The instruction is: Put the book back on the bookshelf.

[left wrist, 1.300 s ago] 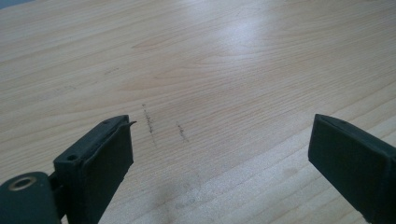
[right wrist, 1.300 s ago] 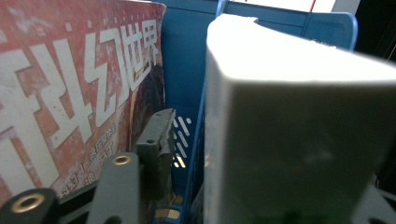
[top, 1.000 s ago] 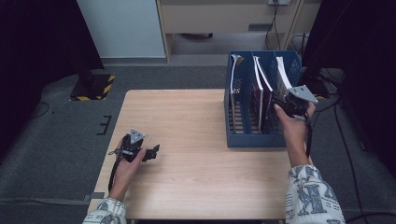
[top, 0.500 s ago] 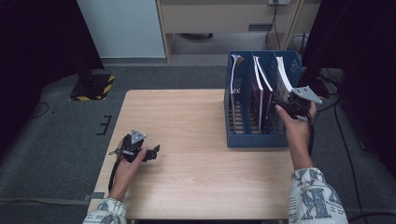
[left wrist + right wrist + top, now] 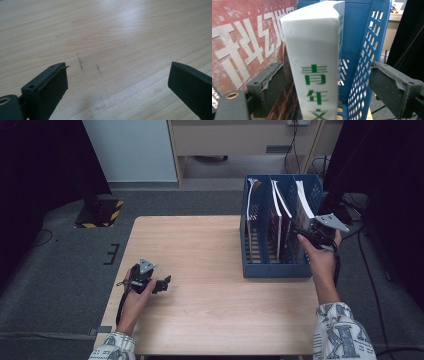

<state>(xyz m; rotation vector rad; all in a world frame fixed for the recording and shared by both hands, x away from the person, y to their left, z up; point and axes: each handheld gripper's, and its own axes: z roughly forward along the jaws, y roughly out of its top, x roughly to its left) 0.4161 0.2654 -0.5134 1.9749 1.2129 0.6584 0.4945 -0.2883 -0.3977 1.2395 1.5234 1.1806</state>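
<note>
A blue file rack (image 5: 272, 270) stands on the right of the wooden table (image 5: 200, 245), with books upright in its compartments. A white book with green characters on its spine (image 5: 317, 65) leans in the rightmost compartment (image 5: 303, 205). My right gripper (image 5: 329, 90) straddles that spine. Its jaws have just been opening, and they now stand wide with neither pad pressing on the book. From above, the right gripper (image 5: 305, 234) is at the rack's right end. My left gripper (image 5: 162, 282) rests on the table's left front, open and empty (image 5: 117, 85).
A red-covered book with large pale characters (image 5: 242, 37) stands just left of the white one. The rack's perforated blue side wall (image 5: 367, 50) runs beside the right jaw. Bare tabletop (image 5: 112, 37) stretches ahead of the left gripper. Dark floor and cables surround the table.
The right hand has edged slightly to the right at the rack's end. The left hand and its gripper have not moved.
</note>
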